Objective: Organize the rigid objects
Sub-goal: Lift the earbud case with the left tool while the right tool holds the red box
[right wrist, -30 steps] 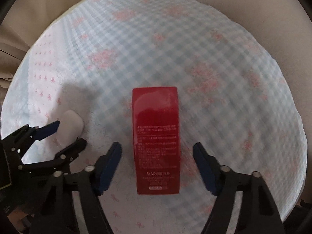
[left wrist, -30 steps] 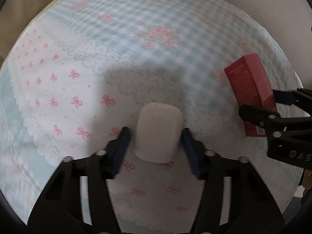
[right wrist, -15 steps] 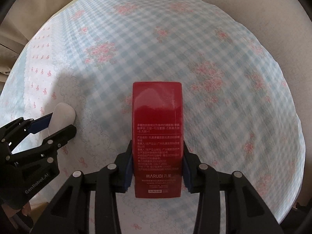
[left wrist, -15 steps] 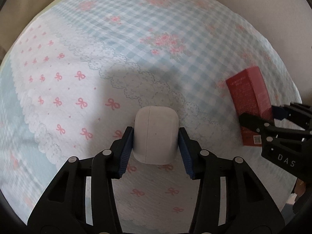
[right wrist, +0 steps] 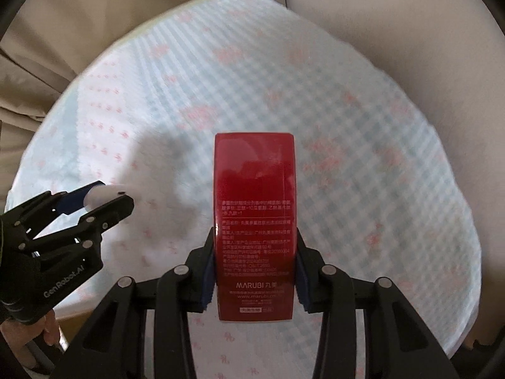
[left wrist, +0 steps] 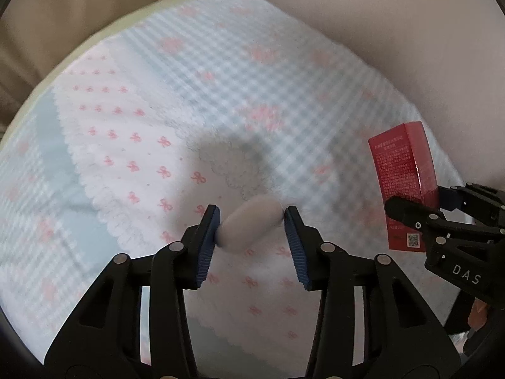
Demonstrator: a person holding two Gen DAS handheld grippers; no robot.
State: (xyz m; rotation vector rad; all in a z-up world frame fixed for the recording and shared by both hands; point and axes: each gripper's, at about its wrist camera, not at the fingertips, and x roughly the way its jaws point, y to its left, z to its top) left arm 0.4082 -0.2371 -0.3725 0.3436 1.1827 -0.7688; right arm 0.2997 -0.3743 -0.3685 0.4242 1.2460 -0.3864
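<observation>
Lifted since the earlier frames, the smooth white rounded plastic case (left wrist: 249, 222) is clenched between the left gripper (left wrist: 251, 230) pads, tilted, while the glossy red rectangular carton (right wrist: 255, 221) is gripped by the right gripper (right wrist: 255, 263) above the checked floral cloth (right wrist: 363, 158).

Left tongs (left wrist: 252, 232) hold a white case (left wrist: 251, 224) above the cloth (left wrist: 221, 94).

The two blue pads (left wrist: 210, 243) press the case from both sides; the case is tilted and a little blurred, so its details are not clear. Under it lies a cloth with blue checks, pink flowers and, nearer, a white part with small pink bows, and a grey shadow falls on the cloth just beyond the case. At the right edge the right tongs (left wrist: 419, 202) grip a red box (left wrist: 402, 173) near its lower part; the box stands almost upright, with white print and a small code square near its bottom. Beige fabric (left wrist: 79, 15) shows behind the cloth.
</observation>
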